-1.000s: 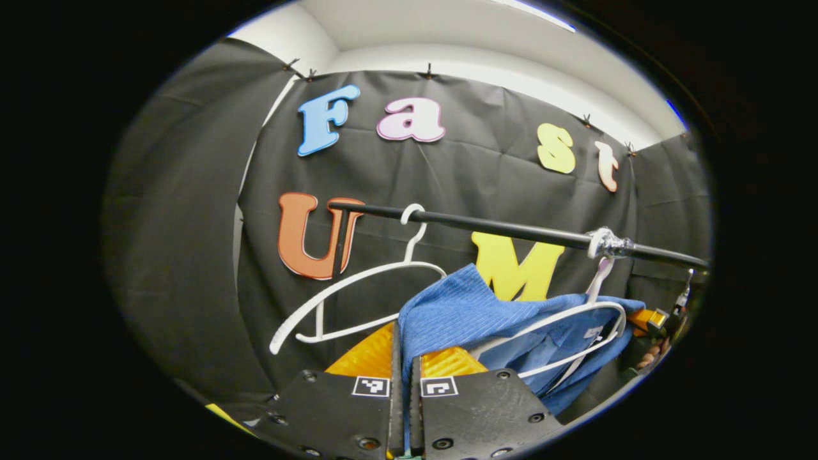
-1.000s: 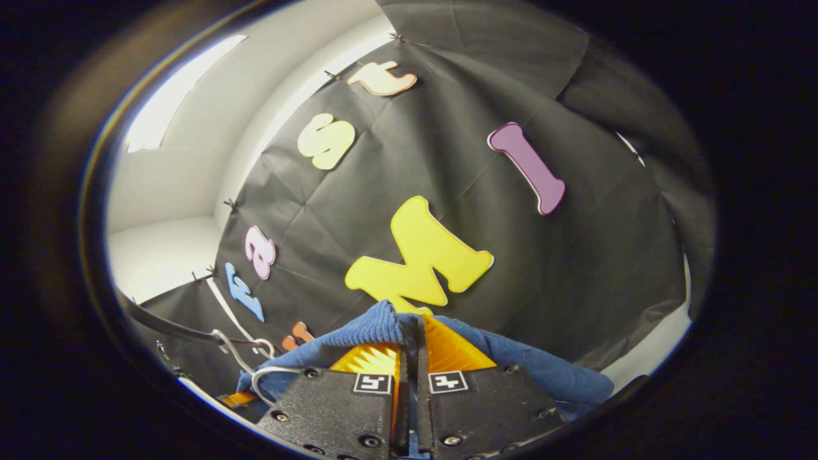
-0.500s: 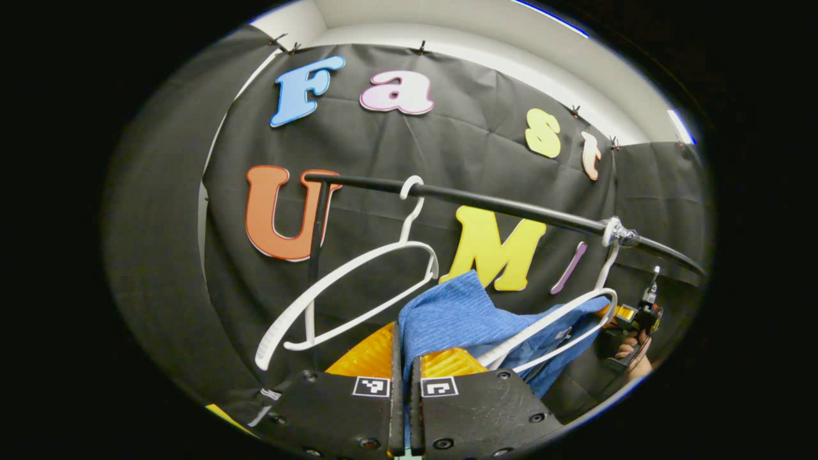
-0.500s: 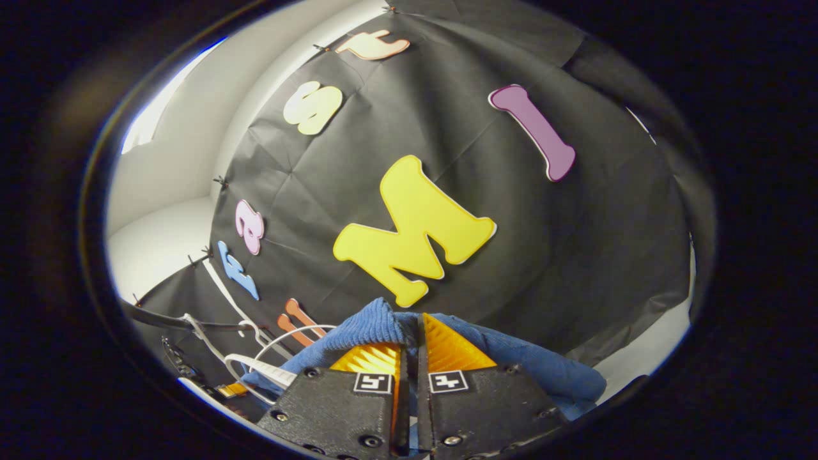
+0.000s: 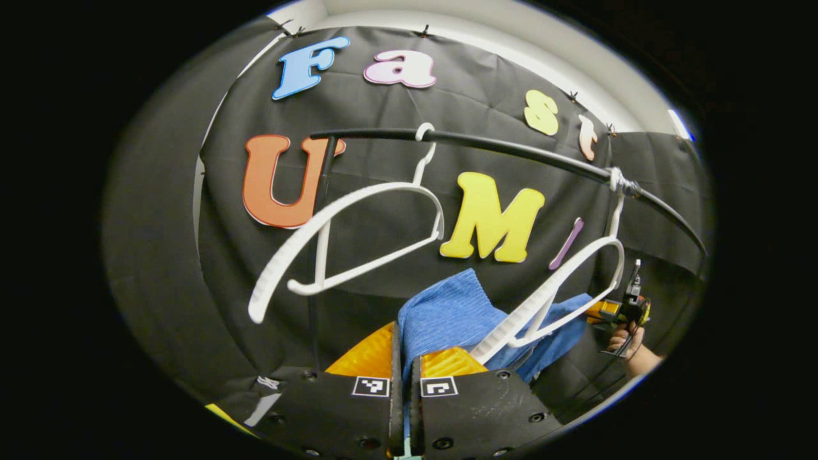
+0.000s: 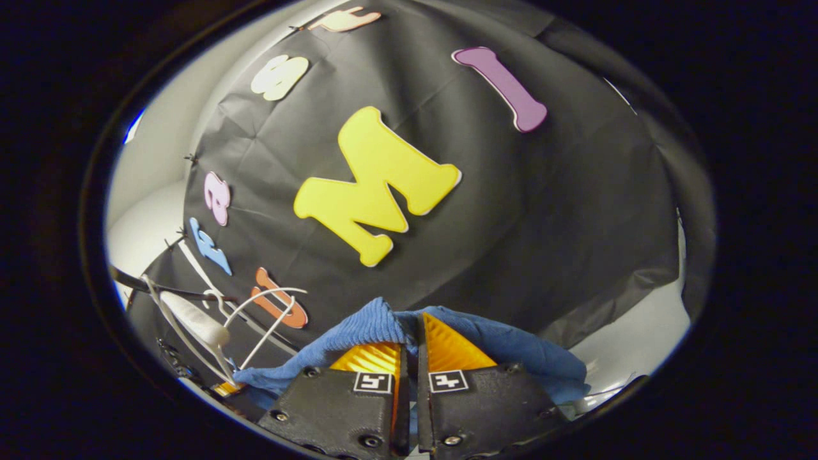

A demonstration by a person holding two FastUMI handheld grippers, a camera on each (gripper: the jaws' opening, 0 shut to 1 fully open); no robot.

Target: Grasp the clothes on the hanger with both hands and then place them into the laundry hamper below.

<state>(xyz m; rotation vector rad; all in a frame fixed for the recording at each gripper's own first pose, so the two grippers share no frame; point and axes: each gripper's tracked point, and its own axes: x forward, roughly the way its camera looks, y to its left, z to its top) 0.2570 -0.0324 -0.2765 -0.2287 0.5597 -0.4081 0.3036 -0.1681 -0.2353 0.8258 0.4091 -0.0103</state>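
Since a second ago both tools have dropped lower: in the left gripper view the black clothes rail point(image 5: 511, 150) now sits higher, and the blue garment point(image 5: 447, 313) has slid down off the nearer white hanger point(image 5: 562, 281), which now hangs almost bare in front of the cloth.

The left tool point(image 5: 404, 358) has its two fingers pressed together on a fold of the blue ribbed garment, which rises between them and stretches off to the right. At its far end, the right tool point(image 5: 613, 311) and the hand point(image 5: 629, 351) holding it are small at the edge of that view.

A second white hanger point(image 5: 345, 236), empty, hangs tilted from the rail farther left.

In the right gripper view, the right tool point(image 6: 411, 358) is likewise clamped on the blue fabric, which bunches over both fingers and spreads to either side. The two hangers and the rail appear small at lower left.

Each tool carries small square black-and-white coded markers point(image 5: 371, 386) on its body; they hold no readable writing.
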